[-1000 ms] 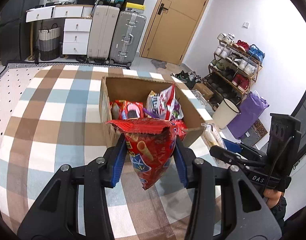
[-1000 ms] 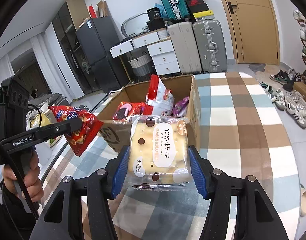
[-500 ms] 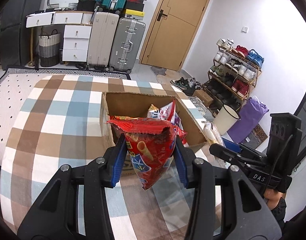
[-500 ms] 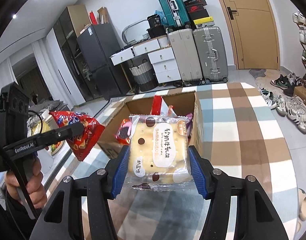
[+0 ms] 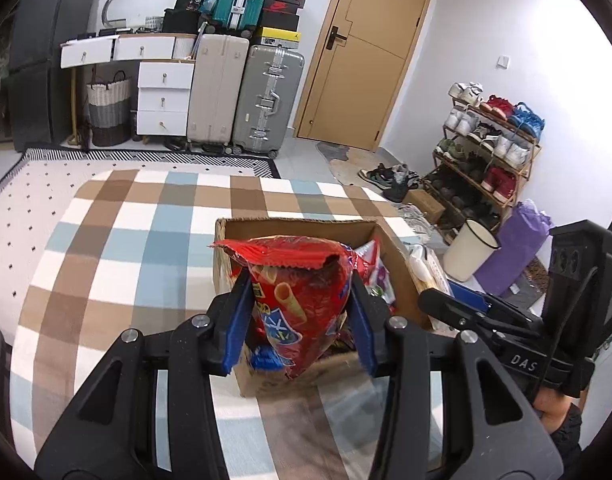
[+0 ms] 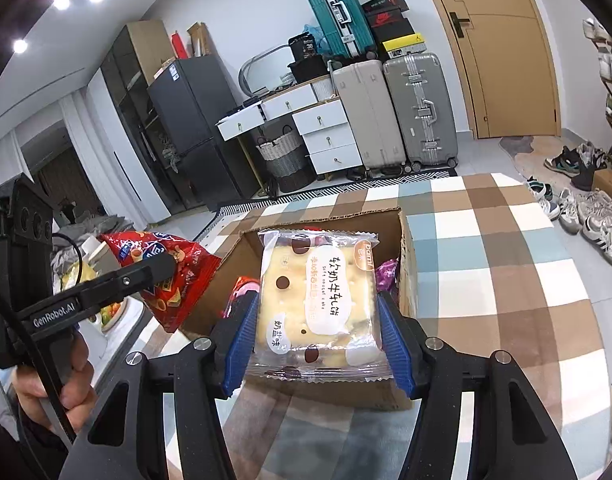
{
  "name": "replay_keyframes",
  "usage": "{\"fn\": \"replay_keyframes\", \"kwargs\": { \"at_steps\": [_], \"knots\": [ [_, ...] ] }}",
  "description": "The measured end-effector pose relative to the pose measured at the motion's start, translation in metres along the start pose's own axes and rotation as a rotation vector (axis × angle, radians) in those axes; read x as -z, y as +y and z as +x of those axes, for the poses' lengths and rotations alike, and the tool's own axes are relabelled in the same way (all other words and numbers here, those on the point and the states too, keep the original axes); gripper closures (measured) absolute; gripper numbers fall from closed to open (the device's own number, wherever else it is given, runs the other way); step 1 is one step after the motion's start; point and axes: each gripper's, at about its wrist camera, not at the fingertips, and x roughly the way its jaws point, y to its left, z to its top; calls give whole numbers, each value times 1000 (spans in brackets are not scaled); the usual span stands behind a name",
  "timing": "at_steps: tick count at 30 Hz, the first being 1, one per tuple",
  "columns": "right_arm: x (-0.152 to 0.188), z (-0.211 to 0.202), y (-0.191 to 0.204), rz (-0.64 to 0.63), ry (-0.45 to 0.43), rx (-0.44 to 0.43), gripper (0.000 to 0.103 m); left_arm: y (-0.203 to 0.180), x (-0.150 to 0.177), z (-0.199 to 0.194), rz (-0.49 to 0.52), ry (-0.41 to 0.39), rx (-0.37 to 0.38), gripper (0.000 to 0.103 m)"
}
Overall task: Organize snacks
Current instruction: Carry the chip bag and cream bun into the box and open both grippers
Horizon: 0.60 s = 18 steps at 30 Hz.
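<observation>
My left gripper (image 5: pixel 297 320) is shut on a red snack bag (image 5: pixel 297 292) and holds it in front of an open cardboard box (image 5: pixel 297 224) on the checked table. Other snack packs (image 5: pixel 372 264) lie inside the box. My right gripper (image 6: pixel 318 336) is shut on a clear pack of pale biscuit cake (image 6: pixel 318 300), held above the near side of the box (image 6: pixel 406 240). The left gripper with the red bag (image 6: pixel 173 272) shows at the left of the right wrist view; the right gripper (image 5: pixel 482 308) shows at the right of the left wrist view.
The box stands on a brown, blue and white checked cloth (image 5: pixel 117 248). Suitcases (image 5: pixel 265 96) and white drawers (image 5: pixel 161 96) stand by the far wall beside a wooden door (image 5: pixel 370 56). A shoe rack (image 5: pixel 490 152), a white bin (image 5: pixel 470 256) and a purple bag (image 5: pixel 518 248) are on the right.
Both grippers have risen and pulled back from the box, each still holding its pack. The box now looks lower and farther away in both views.
</observation>
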Motion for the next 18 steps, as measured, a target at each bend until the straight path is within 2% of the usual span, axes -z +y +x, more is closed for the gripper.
{"fn": "replay_keyframes", "kwargs": {
  "at_steps": [8,18],
  "knots": [
    [-7,21,-5,25,5,-33,45,-3,-5,34,20,16,-26,61],
    [-8,42,-9,17,23,-24,45,-5,1,76,33,49,-62,61]
  ]
}}
